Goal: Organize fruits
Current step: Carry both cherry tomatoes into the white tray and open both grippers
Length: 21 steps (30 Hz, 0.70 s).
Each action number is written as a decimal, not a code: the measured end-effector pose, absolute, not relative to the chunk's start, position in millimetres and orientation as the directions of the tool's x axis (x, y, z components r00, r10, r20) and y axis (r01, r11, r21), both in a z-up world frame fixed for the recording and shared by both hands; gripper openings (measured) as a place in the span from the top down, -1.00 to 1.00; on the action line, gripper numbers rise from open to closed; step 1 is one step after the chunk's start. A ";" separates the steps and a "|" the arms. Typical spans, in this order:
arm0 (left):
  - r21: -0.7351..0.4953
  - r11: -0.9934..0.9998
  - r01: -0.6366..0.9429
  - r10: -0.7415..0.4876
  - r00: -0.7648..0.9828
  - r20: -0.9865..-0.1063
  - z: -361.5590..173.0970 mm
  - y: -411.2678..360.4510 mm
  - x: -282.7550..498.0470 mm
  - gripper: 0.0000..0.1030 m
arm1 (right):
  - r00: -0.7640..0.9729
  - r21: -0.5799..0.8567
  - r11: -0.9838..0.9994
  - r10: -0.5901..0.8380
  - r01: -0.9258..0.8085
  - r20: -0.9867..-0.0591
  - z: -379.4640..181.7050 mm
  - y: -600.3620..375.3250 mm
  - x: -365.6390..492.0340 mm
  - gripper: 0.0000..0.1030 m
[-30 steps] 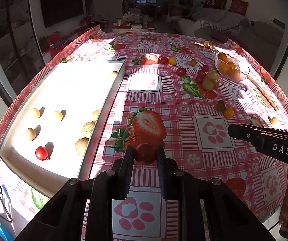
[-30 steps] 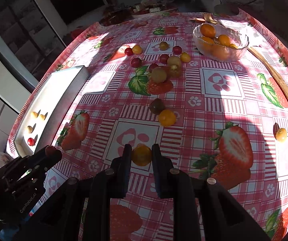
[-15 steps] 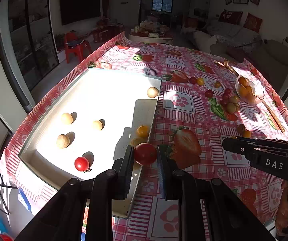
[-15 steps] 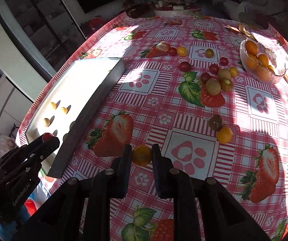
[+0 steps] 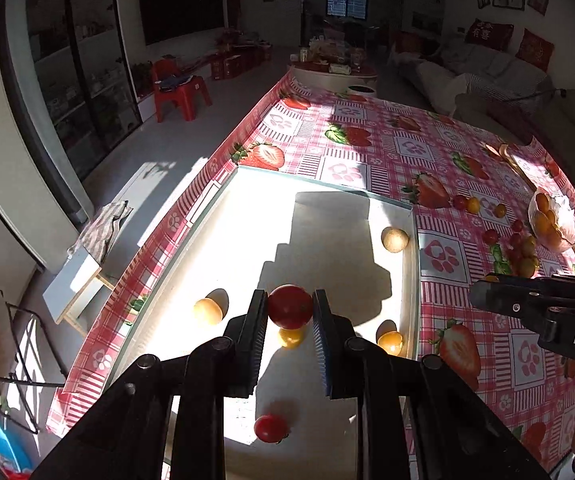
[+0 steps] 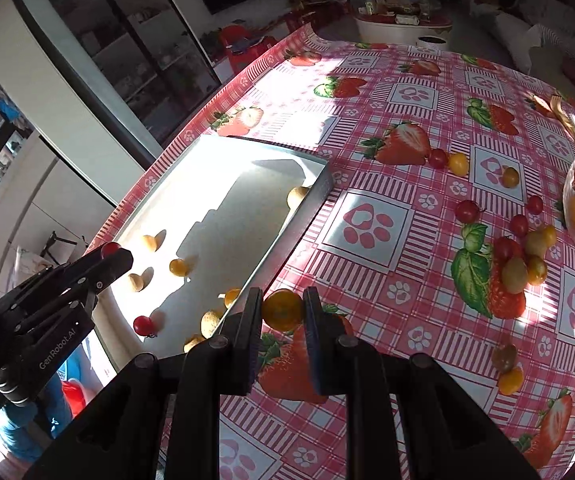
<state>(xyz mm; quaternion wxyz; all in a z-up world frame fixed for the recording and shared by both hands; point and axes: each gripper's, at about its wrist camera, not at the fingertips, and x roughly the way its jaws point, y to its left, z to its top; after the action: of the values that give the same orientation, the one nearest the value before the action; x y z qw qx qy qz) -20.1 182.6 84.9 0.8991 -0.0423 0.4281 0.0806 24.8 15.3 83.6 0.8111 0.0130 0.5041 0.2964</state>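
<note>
Red tomato [image 5: 289, 306] now over tray [image 5: 414, 264]

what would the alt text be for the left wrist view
The left gripper holds a red tomato above a white tray with several small fruits in it. The tray sits on a strawberry-print tablecloth.

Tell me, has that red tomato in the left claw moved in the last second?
Yes. The red tomato, clamped in the left gripper, went from above the tablecloth leftward to above the white tray.
</note>
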 end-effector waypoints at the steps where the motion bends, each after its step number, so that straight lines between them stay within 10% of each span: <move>1: -0.004 0.983 -0.184 0.111 0.611 -0.784 82.3 185.7 -12.5 0.54 | 0.306 0.323 0.818 0.499 -0.476 -0.811 84.1 23.7 30.4 0.57; 21: 0.002 0.967 -0.254 0.126 0.474 -0.871 26.9 222.8 56.9 0.53 | 0.222 0.189 0.781 0.387 -0.595 -0.895 30.6 113.8 76.6 0.57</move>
<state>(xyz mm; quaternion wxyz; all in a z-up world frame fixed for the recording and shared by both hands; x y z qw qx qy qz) 56.9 222.8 26.9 0.8561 -0.0638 0.5007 0.1108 76.6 113.8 30.6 0.7758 -0.0971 0.5373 0.3164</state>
